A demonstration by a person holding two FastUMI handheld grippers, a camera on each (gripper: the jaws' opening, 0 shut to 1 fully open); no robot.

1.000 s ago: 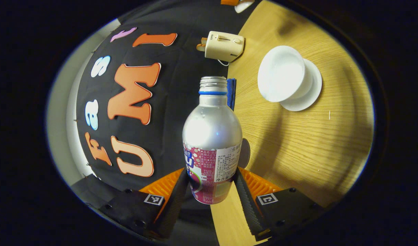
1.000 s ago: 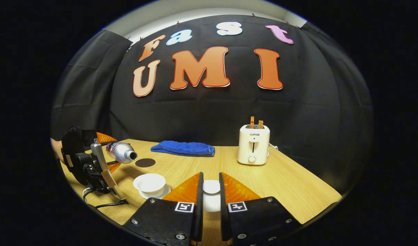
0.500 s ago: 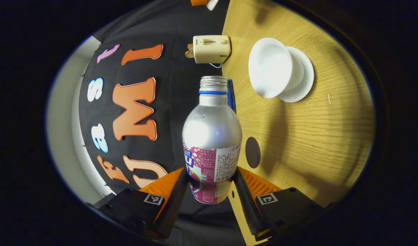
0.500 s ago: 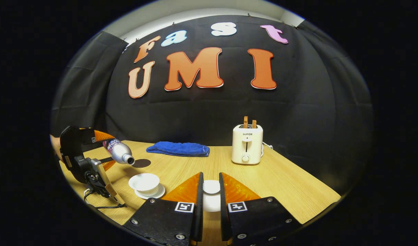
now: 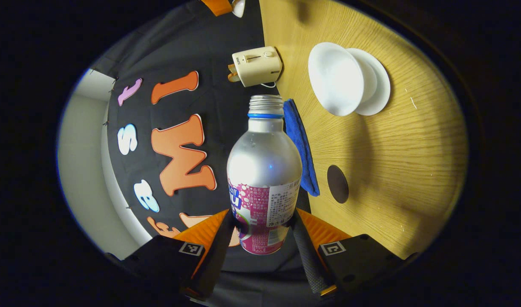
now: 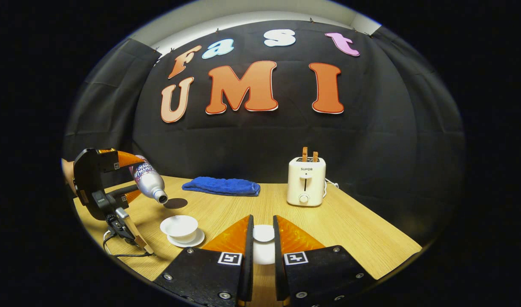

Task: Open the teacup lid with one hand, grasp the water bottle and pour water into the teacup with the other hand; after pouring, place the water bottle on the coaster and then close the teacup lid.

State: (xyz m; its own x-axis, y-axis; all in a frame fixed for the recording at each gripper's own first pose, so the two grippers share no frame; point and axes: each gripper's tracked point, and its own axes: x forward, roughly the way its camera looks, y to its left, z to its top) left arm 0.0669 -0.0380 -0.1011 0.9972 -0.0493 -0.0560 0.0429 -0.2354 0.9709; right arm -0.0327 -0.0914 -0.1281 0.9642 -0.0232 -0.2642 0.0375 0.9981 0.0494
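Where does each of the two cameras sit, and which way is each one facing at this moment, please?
Left gripper view: rides on the left gripper, rolled sideways, looking along the tilted water bottle its fingers clamp, towards the teacup and coaster.
Right gripper view: rides on the right gripper, roughly level, facing the booth wall across the table; its fingers hold the white lid, and a hand's edge shows behind the left gripper.
Shared: teacup, coaster, bottle, blue cloth, toaster.

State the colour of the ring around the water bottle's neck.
Blue: the ring circles the silver water bottle just below its threads, clearest in the left gripper view.
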